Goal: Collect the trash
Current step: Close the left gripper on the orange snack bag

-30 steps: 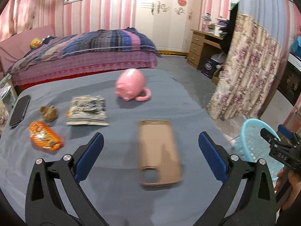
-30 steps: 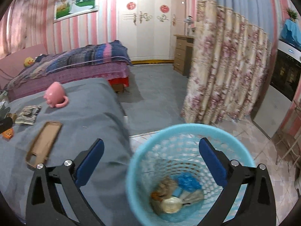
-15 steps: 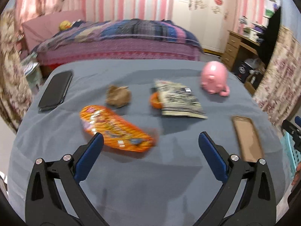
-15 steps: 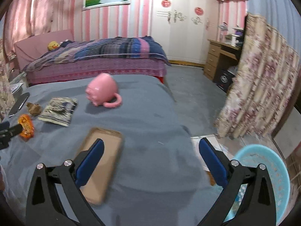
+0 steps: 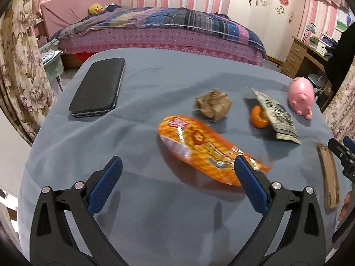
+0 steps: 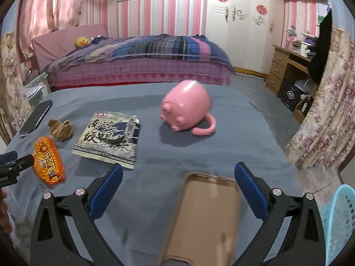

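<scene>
orange snack wrapper lies flat on the grey-blue cloth, and the left gripper hangs over it with jaws spread wide and nothing in them. the wrapper's near end sits just behind the right-hand fingertip, the rest runs ahead between the two tips. crumpled brown paper ball is further ahead, a black phone well off past the left tip.

right gripper is released too, empty, with a tan phone case lying between its jaws. ahead of the left tip is a black-and-white printed packet, a pink pig mug straight ahead. light blue basket peeks in beyond the right jaw.
</scene>
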A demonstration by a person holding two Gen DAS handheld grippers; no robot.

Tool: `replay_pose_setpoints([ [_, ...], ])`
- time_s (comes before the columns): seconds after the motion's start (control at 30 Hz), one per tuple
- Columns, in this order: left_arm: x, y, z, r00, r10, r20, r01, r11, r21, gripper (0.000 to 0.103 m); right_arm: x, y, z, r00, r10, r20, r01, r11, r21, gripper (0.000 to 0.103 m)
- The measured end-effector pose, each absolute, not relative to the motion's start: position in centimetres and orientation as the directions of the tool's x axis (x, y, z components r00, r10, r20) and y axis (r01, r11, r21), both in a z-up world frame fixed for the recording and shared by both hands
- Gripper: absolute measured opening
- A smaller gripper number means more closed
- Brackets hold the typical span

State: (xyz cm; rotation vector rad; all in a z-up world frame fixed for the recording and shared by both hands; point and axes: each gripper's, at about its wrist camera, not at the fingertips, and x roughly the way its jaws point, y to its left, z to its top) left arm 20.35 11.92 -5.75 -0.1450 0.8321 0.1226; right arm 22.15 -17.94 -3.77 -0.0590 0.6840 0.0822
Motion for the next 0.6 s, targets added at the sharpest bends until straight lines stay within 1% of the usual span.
replay_pose_setpoints([
  [0.07,20.9,12.4,-6.3,0.661,0.049,-0.749,-0.175,0.98,-0.091,0.097,22.3,-17.5,-4.2,0.768,0.06,-0.638,-0.105,0.994,-0.033,0.098],
  [0.2,22.4,12.8,-7.7,0.64,-0.002,-0.768,-0.185,0.97,-0.157,0.097,22.7,-16.6,-5.6,0.745,0.051,-0.665,-0.127,0.99,-0.067,0.098],
  [0.23,22.6,12.6,-7.8,0.642,0.003,-0.767,-0.187,0.97,-0.153,0.096,22.8,-16.6,-5.8,0.739,0.048,-0.672,-0.128,0.989,-0.07,0.098],
  [0.27,22.8,12.4,-7.8,0.643,0.009,-0.766,-0.187,0.972,-0.145,0.092,22.9,-16.7,-5.9,0.735,0.048,-0.676,-0.124,0.99,-0.065,0.098],
  [0.3,23.1,12.0,-7.7,0.646,0.005,-0.763,-0.17,0.976,-0.138,0.086,22.9,-16.7,-5.9,0.735,0.05,-0.676,-0.122,0.991,-0.06,0.098],
  [0.37,23.3,11.1,-7.7,0.644,0.013,-0.765,-0.145,0.984,-0.105,0.058,23.0,-16.9,-5.8,0.734,0.051,-0.677,-0.115,0.992,-0.05,0.098],
  [0.4,23.4,10.8,-7.7,0.645,0.021,-0.764,-0.132,0.988,-0.085,0.051,23.0,-16.8,-5.9,0.734,0.051,-0.678,-0.115,0.992,-0.049,0.098],
  [0.43,23.3,10.7,-7.6,0.648,0.014,-0.761,-0.117,0.99,-0.081,0.029,23.1,-16.8,-6.0,0.734,0.051,-0.677,-0.116,0.992,-0.05,0.098],
  [0.47,23.3,10.6,-7.5,0.649,-0.019,-0.76,-0.089,0.991,-0.102,0.007,23.0,-16.6,-6.0,0.734,0.052,-0.677,-0.119,0.992,-0.053,0.098],
  [0.5,23.2,10.6,-7.3,0.649,-0.044,-0.759,-0.078,0.989,-0.124,0.0,23.0,-16.6,-6.0,0.734,0.056,-0.677,-0.123,0.991,-0.051,0.098],
  [0.6,22.7,10.9,-6.4,0.66,-0.039,-0.75,-0.082,0.989,-0.124,0.0,23.0,-15.7,-5.9,0.736,0.074,-0.673,-0.141,0.989,-0.045,0.098],
])
